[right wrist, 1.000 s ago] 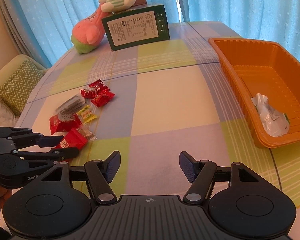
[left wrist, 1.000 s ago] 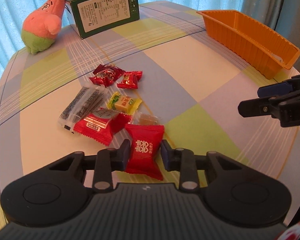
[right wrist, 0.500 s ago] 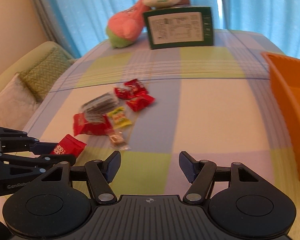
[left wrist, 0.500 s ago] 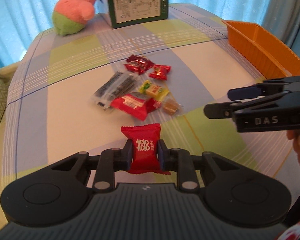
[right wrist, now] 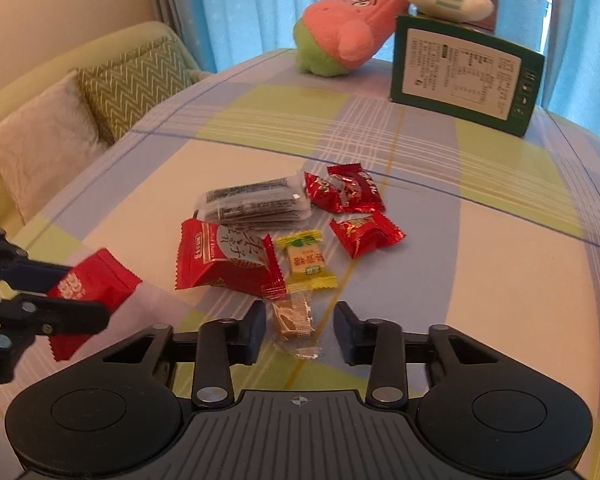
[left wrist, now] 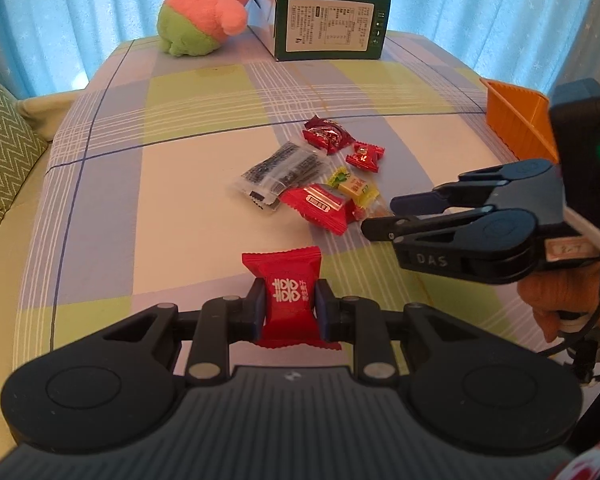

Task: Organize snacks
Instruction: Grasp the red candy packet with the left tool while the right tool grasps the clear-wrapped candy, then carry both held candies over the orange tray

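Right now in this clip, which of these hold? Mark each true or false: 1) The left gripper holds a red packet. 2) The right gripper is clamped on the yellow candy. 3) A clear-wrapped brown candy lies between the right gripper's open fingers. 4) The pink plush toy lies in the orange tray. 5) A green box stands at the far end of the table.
1) True: the left gripper is shut on the red packet.
2) False: the right gripper is open; the yellow candy lies on the table ahead of it.
3) True: the brown candy sits there.
4) False: the pink plush toy leans on the green box, away from the orange tray.
5) True.
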